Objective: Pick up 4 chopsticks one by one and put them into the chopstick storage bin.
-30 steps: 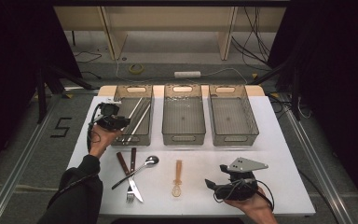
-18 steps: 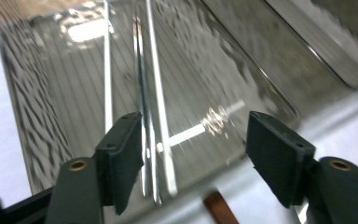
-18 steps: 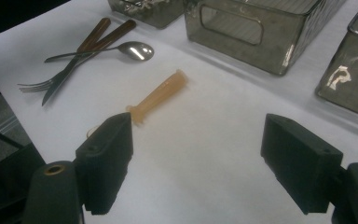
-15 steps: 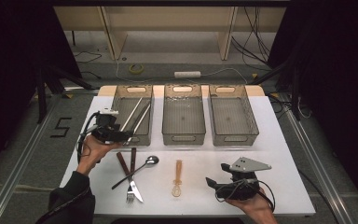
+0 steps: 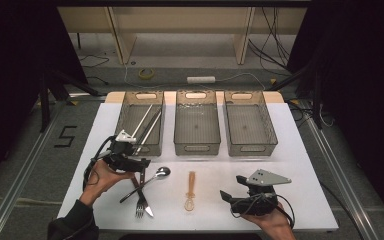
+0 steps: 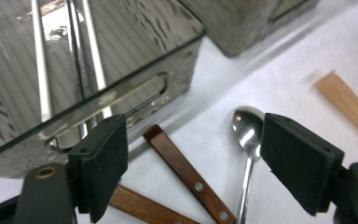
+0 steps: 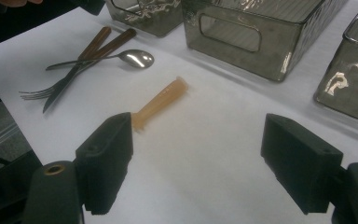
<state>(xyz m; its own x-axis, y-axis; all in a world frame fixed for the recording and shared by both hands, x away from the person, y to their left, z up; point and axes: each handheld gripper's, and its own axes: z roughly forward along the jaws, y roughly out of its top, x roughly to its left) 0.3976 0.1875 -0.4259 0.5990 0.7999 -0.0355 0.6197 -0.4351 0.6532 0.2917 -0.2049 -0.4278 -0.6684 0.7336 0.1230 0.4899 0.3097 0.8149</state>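
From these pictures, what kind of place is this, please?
Probably a lab or studio set up for recording: a white table among dark curtains, cables on the floor, and a power strip behind three bins.

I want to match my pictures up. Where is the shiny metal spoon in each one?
High view: the spoon lies lower left of middle, beside the fork.
Left gripper view: its bowl shows at lower middle, between the black jaws.
Right gripper view: it lies upper left.
Shared landmark: the brown wooden handles next to the spoon.
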